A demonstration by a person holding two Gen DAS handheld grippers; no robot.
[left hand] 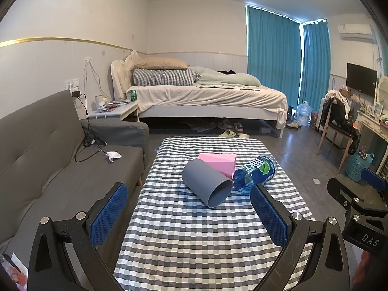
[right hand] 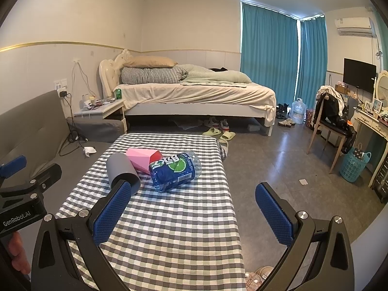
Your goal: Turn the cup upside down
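Observation:
A grey cup lies on its side on the checked table, its open mouth turned toward me and to the right. In the right wrist view the grey cup is partly hidden behind my left finger pad. My left gripper is open, held short of the cup with nothing between its fingers. My right gripper is open too, off to the right of the cup and nearer than it, over the table's right half.
A pink cup lies on its side just behind the grey one. A blue-labelled plastic bottle lies to its right. A grey sofa runs along the table's left. A bed, a chair and a blue basket stand farther off.

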